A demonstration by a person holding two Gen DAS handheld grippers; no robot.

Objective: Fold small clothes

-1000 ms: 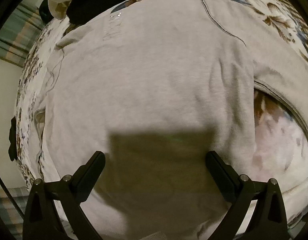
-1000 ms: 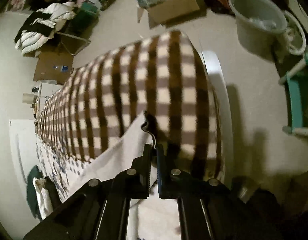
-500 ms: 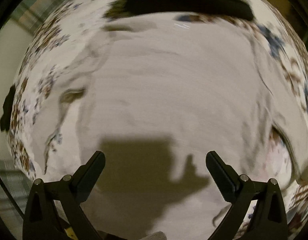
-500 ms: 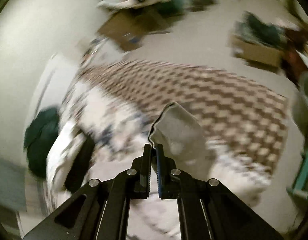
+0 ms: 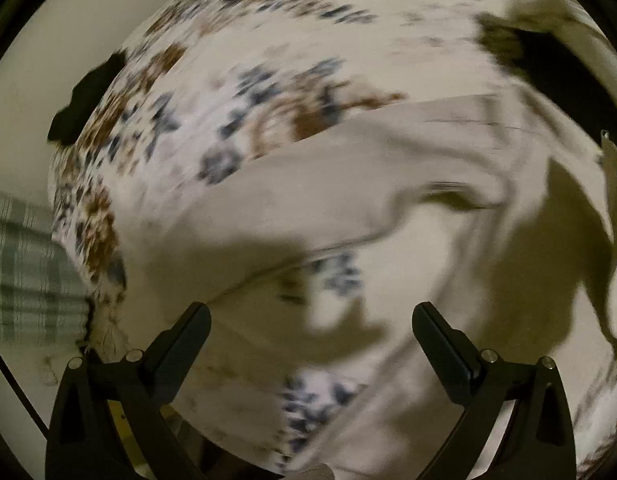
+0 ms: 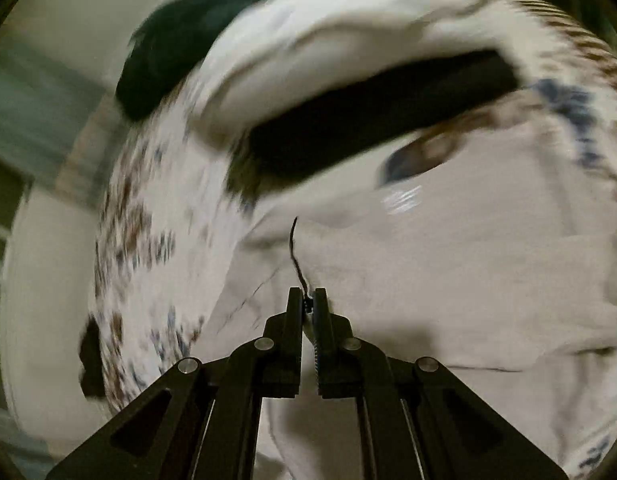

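A light grey shirt (image 5: 388, 184) lies on a floral bedspread (image 5: 228, 92); the view is blurred by motion. A sleeve of it runs across the middle of the left wrist view. My left gripper (image 5: 310, 320) is open and empty, low over the sleeve and bedspread. In the right wrist view the shirt (image 6: 448, 264) fills the right half. My right gripper (image 6: 307, 300) is shut on the shirt's dark-stitched edge and holds it over the shirt body.
A black garment (image 6: 372, 120) and a white folded one (image 6: 348, 36) lie at the far side of the bed. A dark green bundle (image 6: 180, 36) sits beyond them. A plaid cloth (image 5: 24, 272) shows at the left past the bed edge.
The right gripper has swung from facing the checked blanket and room to looking down on the shirt, carrying the pinched edge over it. The left gripper has swept left, from the shirt body to the sleeve.
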